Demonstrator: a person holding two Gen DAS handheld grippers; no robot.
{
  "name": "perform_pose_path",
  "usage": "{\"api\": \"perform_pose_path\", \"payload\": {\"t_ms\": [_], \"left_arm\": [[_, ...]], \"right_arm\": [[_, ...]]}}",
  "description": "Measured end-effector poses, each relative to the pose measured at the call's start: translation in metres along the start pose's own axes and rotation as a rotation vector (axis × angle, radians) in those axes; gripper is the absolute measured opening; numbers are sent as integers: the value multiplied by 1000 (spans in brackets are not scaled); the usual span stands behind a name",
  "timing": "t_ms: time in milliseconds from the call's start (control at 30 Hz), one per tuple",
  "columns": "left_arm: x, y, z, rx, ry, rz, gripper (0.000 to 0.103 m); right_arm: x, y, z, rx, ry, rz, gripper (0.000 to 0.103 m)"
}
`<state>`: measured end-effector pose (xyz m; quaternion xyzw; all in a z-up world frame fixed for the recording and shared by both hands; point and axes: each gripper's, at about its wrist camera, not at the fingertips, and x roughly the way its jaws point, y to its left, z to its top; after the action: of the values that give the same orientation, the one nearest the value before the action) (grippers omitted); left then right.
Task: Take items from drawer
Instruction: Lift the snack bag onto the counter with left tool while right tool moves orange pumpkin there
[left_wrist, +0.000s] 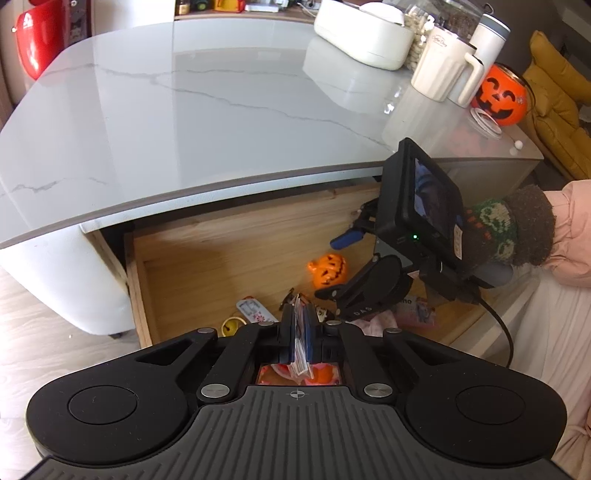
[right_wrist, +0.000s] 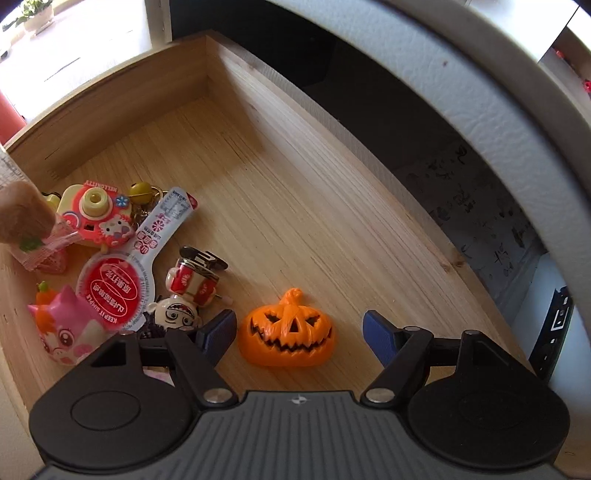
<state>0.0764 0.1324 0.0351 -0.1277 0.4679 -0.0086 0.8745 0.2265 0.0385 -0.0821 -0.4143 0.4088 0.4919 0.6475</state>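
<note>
The wooden drawer (left_wrist: 207, 254) stands pulled out from under the marble table. My left gripper (left_wrist: 300, 332) is shut on a thin clear packet (left_wrist: 300, 360), held above the drawer's front. Over the drawer's right part my right gripper (right_wrist: 298, 332) is open, and the orange pumpkin toy (right_wrist: 290, 330) lies on the drawer floor (right_wrist: 295, 206) between its blue fingertips. The left wrist view shows that same pumpkin toy (left_wrist: 328, 269) below the right gripper (left_wrist: 338, 266). Several small toys lie in a heap at the drawer's left: a pink camera (right_wrist: 99, 214), a white spoon-shaped packet (right_wrist: 122, 284), a pink cat figure (right_wrist: 64, 332).
On the marble tabletop (left_wrist: 184, 110) stand a white box (left_wrist: 364, 35), a cream jug (left_wrist: 447, 66) and an orange pumpkin bucket (left_wrist: 500, 96) at the far right. A gloved hand (left_wrist: 513, 229) in a pink sleeve holds the right gripper. The table's white skirt (right_wrist: 480, 92) overhangs the drawer's back.
</note>
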Motion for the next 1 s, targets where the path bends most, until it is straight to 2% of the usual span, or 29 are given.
{"api": "perform_pose_path", "payload": {"t_ms": [67, 267, 333, 433, 500, 567, 633, 700, 767, 867, 1000], "left_arm": [[2, -6, 0, 21, 6, 7, 6], [-4, -31, 8, 95, -2, 22, 7], [-12, -41, 22, 114, -37, 45, 7], [-32, -49, 62, 125, -167, 74, 7], [-41, -45, 96, 86, -261, 77, 7], [-38, -33, 131, 4, -326, 53, 8], [-23, -17, 158, -81, -382, 37, 8], [2, -1, 180, -136, -443, 35, 9], [23, 11, 191, -155, -466, 90, 12], [41, 28, 200, -180, -446, 192, 16], [17, 37, 191, -154, -507, 206, 17]], "right_arm": [[-1, -2, -1, 24, 16, 39, 58], [-51, -1, -16, 6, -16, 16, 58], [-77, -4, -26, 28, -45, 9, 58], [-120, -15, -37, 69, -114, -8, 58], [-148, -20, -46, 101, -169, -30, 58], [-173, -34, -44, 137, -225, -58, 58], [-195, -45, -41, 163, -281, -105, 58], [-211, -67, -25, 190, -332, -143, 58], [-223, -81, -22, 218, -371, -176, 58], [-232, -105, -16, 243, -400, -245, 58], [-223, -127, 1, 270, -407, -262, 58]]}}
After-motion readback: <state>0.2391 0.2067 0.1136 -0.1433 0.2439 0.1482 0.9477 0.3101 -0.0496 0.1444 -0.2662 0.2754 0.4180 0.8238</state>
